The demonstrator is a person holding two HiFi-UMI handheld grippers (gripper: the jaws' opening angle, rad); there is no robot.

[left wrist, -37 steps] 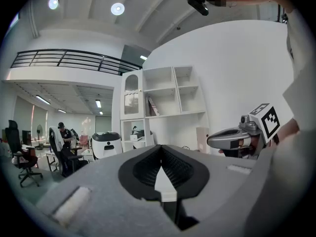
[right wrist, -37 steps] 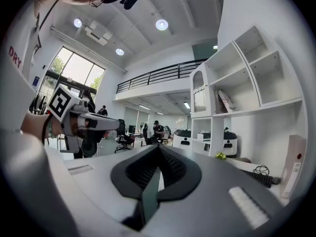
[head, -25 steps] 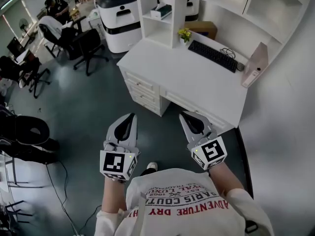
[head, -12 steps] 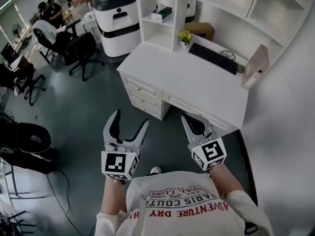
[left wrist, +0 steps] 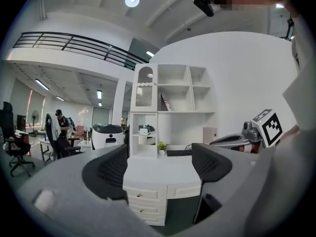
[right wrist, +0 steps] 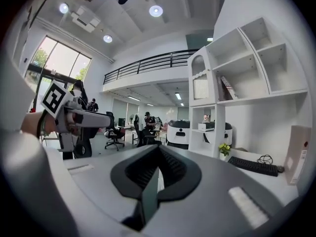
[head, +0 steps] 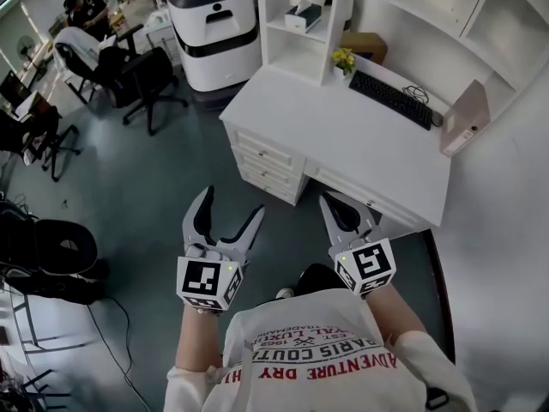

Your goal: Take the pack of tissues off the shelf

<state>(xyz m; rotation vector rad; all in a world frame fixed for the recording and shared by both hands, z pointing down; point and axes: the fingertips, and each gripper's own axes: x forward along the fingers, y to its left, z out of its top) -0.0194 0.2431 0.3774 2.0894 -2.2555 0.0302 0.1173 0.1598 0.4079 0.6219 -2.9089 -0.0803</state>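
Note:
The pack of tissues (head: pixel 303 14) is a small white box with a dark end, lying on the middle shelf of the white shelf unit (head: pixel 279 45) at the desk's left end; it also shows as the pack of tissues (left wrist: pixel 144 130) and the pack of tissues (right wrist: pixel 206 127). Both grippers hang over the grey floor, well short of the desk (head: pixel 343 140). My left gripper (head: pixel 230 206) (left wrist: pixel 159 158) has its jaws opening, with nothing between them. My right gripper (head: pixel 331 201) (right wrist: pixel 157 158) is shut and empty.
On the desk lie a black keyboard (head: pixel 390 99), a small yellow potted plant (head: pixel 344 59) and a beige upright box (head: pixel 466 118). A white rounded machine (head: pixel 214 24) stands left of the shelf. Office chairs (head: pixel 146 80) and seated people fill the far left.
My left gripper's jaws have gone from shut to wide apart. The desk and shelf have shifted slightly right and nearer in the head view. The right gripper stays shut.

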